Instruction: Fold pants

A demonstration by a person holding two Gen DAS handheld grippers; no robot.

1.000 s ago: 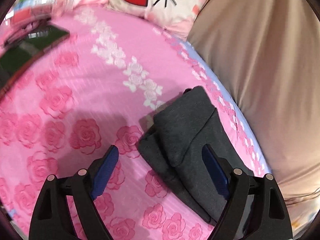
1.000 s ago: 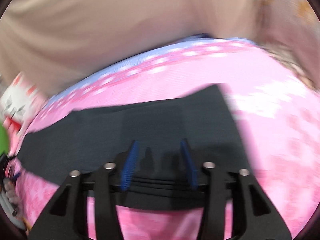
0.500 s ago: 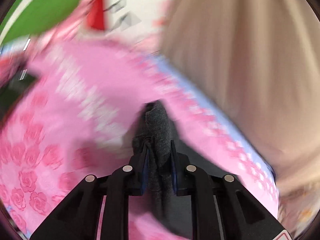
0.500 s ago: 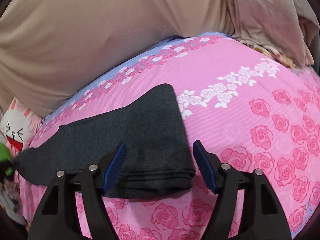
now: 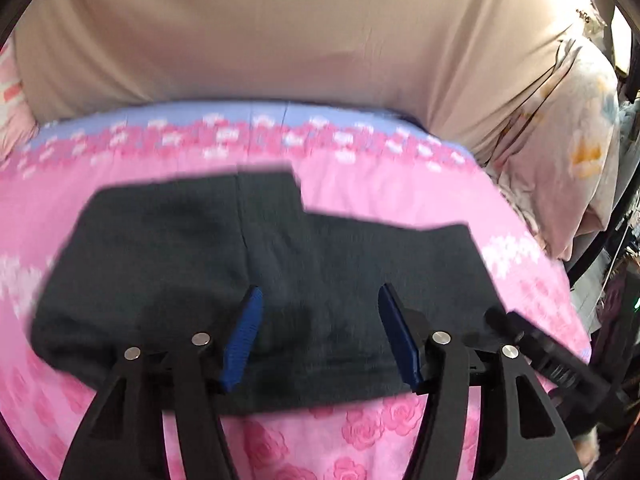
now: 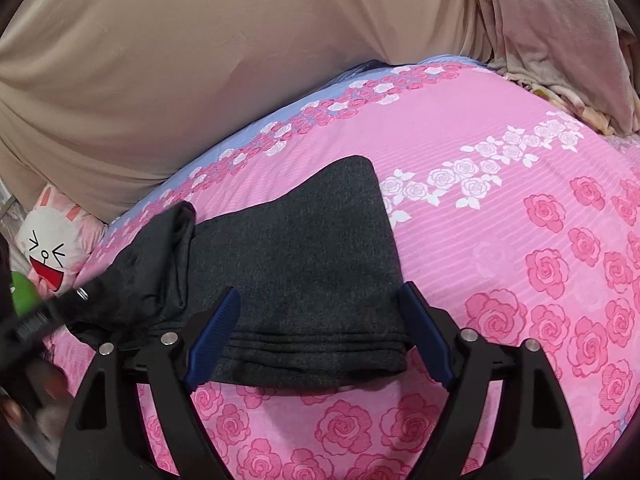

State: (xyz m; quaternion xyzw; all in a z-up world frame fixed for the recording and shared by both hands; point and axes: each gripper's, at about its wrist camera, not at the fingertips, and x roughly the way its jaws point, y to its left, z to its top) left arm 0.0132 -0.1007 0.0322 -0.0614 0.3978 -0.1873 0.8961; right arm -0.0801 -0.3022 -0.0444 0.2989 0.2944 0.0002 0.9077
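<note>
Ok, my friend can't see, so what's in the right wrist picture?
Folded dark grey pants lie on a pink rose bedsheet, with the open right gripper just above their near edge. A bunny pillow sits far left.

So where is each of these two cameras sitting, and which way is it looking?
Left wrist: rides on the left tongs, looking forward along the open blue pads over the dark pants toward a beige cushion; the other tongs poke in at lower right.
Right wrist: rides on the right tongs, open over the pants' folded end, facing the same cushion; a bunny pillow sits far left, where the left tongs enter.
Shared: the pants, the pink rose sheet, the cushion.
</note>
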